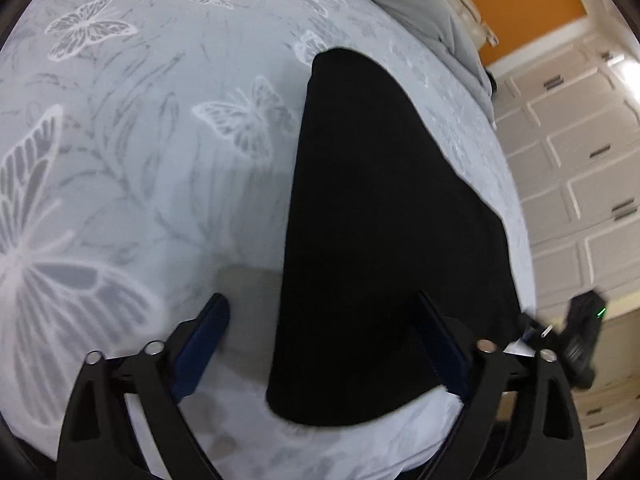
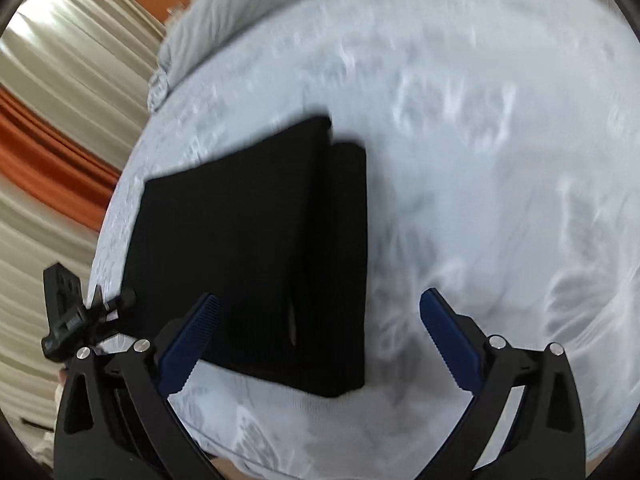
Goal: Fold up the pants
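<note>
The black pants (image 1: pixel 372 240) lie folded flat on the bed with the pale butterfly-print cover (image 1: pixel 140 168). In the right wrist view the pants (image 2: pixel 256 248) show as a folded stack with a narrower layer along the right side. My left gripper (image 1: pixel 324 312) is open above the near end of the pants, holding nothing. My right gripper (image 2: pixel 320 308) is open above the near right part of the pants, empty. The other gripper shows at the edge of each view, in the left wrist view (image 1: pixel 580 336) and in the right wrist view (image 2: pixel 68 312).
A grey pillow (image 1: pixel 420 4) lies at the head of the bed. White drawers (image 1: pixel 580 160) stand to the right of the bed, below an orange wall (image 1: pixel 520 8). Beige and orange curtains (image 2: pixel 52 120) hang on the left in the right wrist view. The cover (image 2: pixel 500 160) spreads to the right.
</note>
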